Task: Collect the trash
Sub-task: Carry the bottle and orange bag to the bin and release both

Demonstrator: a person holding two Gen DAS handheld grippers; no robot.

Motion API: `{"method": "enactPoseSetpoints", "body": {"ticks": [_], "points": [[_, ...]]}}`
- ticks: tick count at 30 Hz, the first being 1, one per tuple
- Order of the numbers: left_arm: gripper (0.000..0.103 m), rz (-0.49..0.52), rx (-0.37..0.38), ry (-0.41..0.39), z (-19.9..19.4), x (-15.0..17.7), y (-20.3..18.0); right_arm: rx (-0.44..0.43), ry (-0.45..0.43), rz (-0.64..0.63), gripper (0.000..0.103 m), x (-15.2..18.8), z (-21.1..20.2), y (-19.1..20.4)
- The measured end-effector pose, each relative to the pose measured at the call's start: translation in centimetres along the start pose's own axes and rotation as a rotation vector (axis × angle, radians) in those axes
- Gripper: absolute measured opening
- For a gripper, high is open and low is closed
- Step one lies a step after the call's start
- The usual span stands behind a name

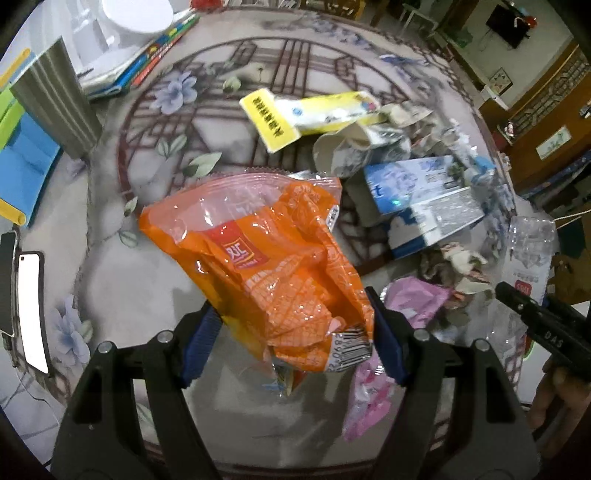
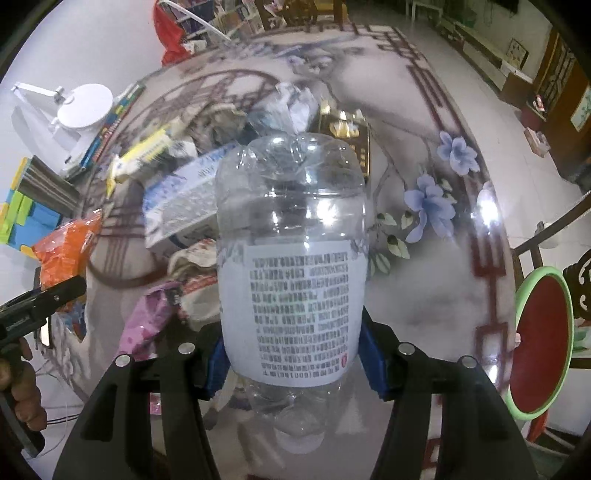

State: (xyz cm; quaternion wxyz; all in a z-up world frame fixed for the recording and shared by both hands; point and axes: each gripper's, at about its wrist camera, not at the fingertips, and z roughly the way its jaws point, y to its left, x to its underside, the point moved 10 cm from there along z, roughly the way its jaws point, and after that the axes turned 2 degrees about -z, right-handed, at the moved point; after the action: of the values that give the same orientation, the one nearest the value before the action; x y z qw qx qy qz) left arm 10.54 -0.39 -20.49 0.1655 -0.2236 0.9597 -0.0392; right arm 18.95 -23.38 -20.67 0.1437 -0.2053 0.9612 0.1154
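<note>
Orange plastic snack bag (image 1: 266,266): thin, soft, crinkly, very light. Pinched at its barcode end by the left hand-held gripper (image 1: 295,347), half closed, hanging just above the desk (image 1: 122,295). Long way pointing up and away to the zip top. Clear empty bottle (image 2: 291,258): light, smooth, easy to squash. Squeezed around the label by the right hand-held gripper (image 2: 291,365), cap end nearest, bottom pointing away toward the trash pile (image 2: 207,177).

A round glass-topped table (image 1: 110,280) printed with purple flowers is bearing a stack of colourful books (image 1: 147,59) under a white round lamp base (image 1: 136,14), while a lit smartphone (image 1: 33,306) is lying at its edge.
</note>
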Motion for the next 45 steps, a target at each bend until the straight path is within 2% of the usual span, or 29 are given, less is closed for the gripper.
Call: {"method": "enactPoseSetpoints", "body": {"ticks": [7,20,34,45], "points": [[0.072,0.046,0.023,-0.085,-2.6,-1.3,-2.4,-0.002,-0.058,0.009,0.057,-0.1,-2.2,0.2],[0.072,0.162,0.089,-0.16,-4.6,-2.3,-8.5,0.031,-0.187,0.08,0.056,0.0,-7.1,-2.9],[0.072,0.316,0.176,-0.169,-5.2,-1.8,-17.3,0.072,-0.248,0.185,0.056,1.3,-10.5,-7.8],[0.072,0.44,0.265,-0.161,-5.1,-0.5,-25.9,0.138,-0.292,0.28,0.056,3.3,-13.3,-14.3]]}}
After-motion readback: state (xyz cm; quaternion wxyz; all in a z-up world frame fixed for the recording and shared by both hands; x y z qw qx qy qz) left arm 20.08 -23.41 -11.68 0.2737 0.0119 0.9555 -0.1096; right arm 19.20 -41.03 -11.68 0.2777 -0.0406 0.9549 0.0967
